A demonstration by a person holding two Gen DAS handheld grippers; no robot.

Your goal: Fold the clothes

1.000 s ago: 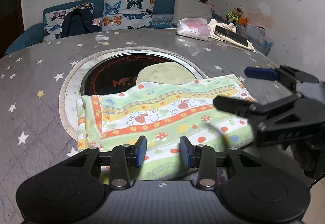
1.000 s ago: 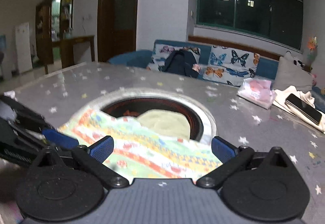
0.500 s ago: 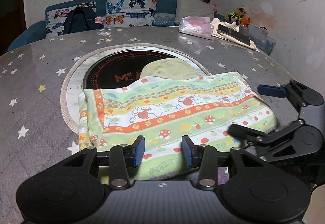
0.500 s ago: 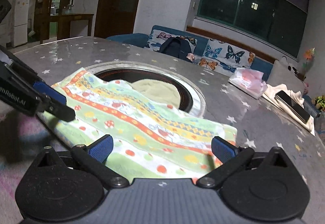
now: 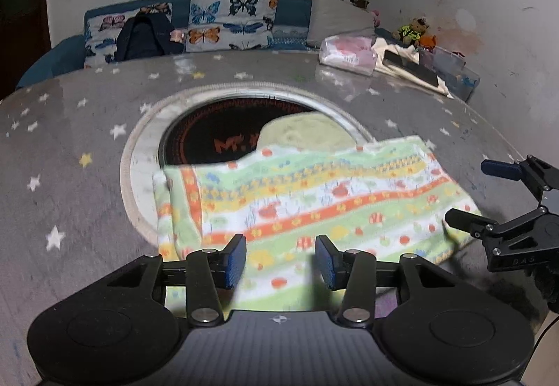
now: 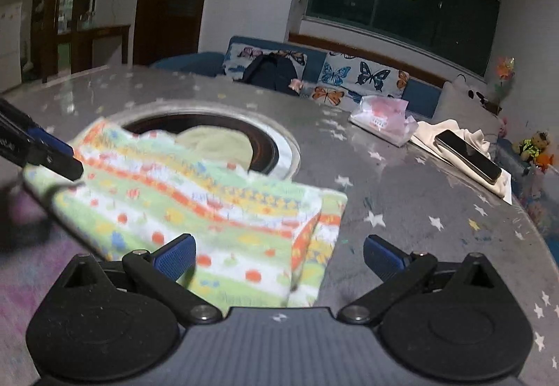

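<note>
- Left wrist view: the left gripper [image 5: 279, 258] hovers over the near edge of the patterned garment [image 5: 314, 204], its blue pads apart with nothing pinched between them; its jaws have just been opening.
- The garment lies flat on the star-patterned table [image 5: 70, 158], already doubled over, with a folded layer showing along its left side. Its far edge overlaps the round dark inset [image 5: 216, 141] in the table's middle, where a pale green cloth [image 5: 307, 134] peeks out behind it.
- The right gripper [image 5: 489, 197] sits at the garment's right end, fingers spread, holding nothing.
- Right wrist view: the right gripper [image 6: 279, 258] stands wide open just above the near corner of the garment [image 6: 195, 197], where two stacked layers are plain to see. The left gripper [image 6: 52, 155] reaches in at the far left edge.
- Progress, as I judge it: at least one fold is done and both claws are free of the cloth. Another fold to make it more compact likely remains, and the pale green cloth looks untouched.
</note>
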